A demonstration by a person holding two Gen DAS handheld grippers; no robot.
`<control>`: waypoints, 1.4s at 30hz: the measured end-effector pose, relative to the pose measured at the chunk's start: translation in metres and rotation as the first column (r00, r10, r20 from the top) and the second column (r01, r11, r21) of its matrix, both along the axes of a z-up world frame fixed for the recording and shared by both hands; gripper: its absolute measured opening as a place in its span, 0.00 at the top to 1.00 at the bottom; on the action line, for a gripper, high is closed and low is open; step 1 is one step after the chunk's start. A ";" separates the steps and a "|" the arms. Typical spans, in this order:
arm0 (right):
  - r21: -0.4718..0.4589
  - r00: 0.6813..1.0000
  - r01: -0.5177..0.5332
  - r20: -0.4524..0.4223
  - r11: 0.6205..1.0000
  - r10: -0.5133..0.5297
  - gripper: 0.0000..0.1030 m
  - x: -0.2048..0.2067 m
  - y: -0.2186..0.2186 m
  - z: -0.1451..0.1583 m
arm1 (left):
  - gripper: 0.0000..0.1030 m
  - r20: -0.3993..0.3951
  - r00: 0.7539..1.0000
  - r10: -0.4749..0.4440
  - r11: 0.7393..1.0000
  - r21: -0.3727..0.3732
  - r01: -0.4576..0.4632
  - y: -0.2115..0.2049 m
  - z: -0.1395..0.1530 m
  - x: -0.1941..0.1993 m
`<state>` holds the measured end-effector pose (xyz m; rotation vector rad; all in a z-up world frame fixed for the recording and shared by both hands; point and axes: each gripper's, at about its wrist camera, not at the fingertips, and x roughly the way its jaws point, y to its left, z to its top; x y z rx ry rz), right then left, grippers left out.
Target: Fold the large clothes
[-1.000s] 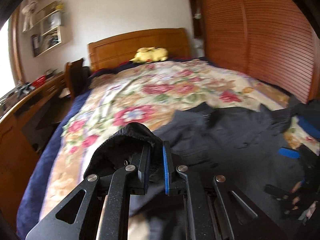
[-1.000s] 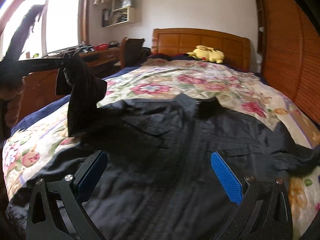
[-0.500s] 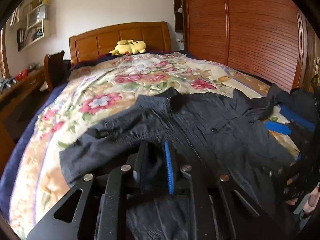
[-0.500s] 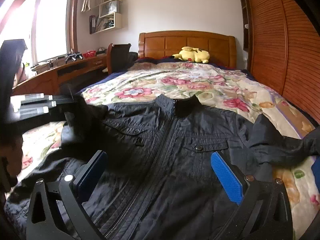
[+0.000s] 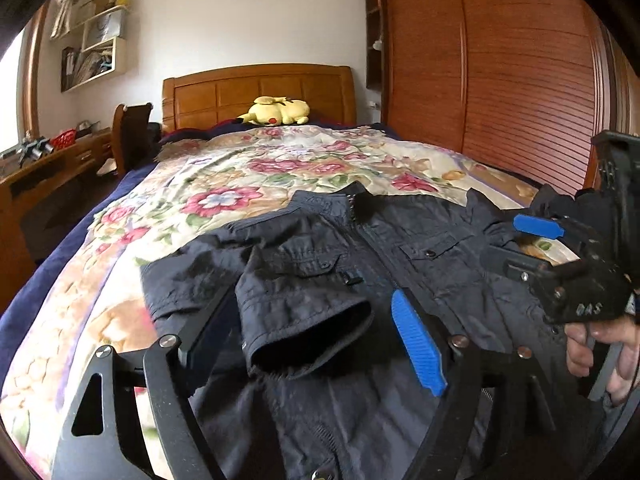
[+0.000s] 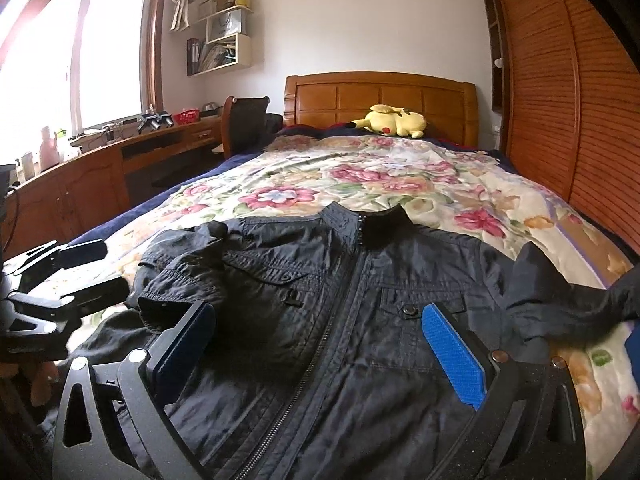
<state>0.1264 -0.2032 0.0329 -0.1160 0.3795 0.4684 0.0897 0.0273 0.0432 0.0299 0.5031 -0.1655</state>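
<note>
A big black jacket (image 6: 360, 320) lies flat on the flowery blanket (image 6: 360, 184) of the bed, front side up, with its zipper closed. Its collar points toward the yellow plush toy (image 6: 390, 120) at the wooden headboard (image 6: 380, 100). One sleeve (image 5: 296, 304) is folded in across the jacket's chest, and its cuff sits open near the middle. The other sleeve (image 6: 568, 304) sticks out to the side, away from the jacket's body.

The left gripper (image 5: 316, 332) hangs just over the folded sleeve. Its two fingers are spread wide, one on each side of the cuff, and they hold nothing. The right gripper (image 6: 324, 344) is low over the jacket's lower front. Its fingers are spread wide too, with the zipper between them, and they grab nothing. A desk (image 6: 100, 168) stands far from the jacket, under the window (image 6: 80, 60).
</note>
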 end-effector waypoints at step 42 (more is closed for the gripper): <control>-0.346 0.949 -0.296 -0.218 0.890 0.230 0.13 0.079 0.179 -0.044 | 0.22 -0.008 0.988 0.153 0.988 -0.032 -0.154 0.122 -0.025 -0.038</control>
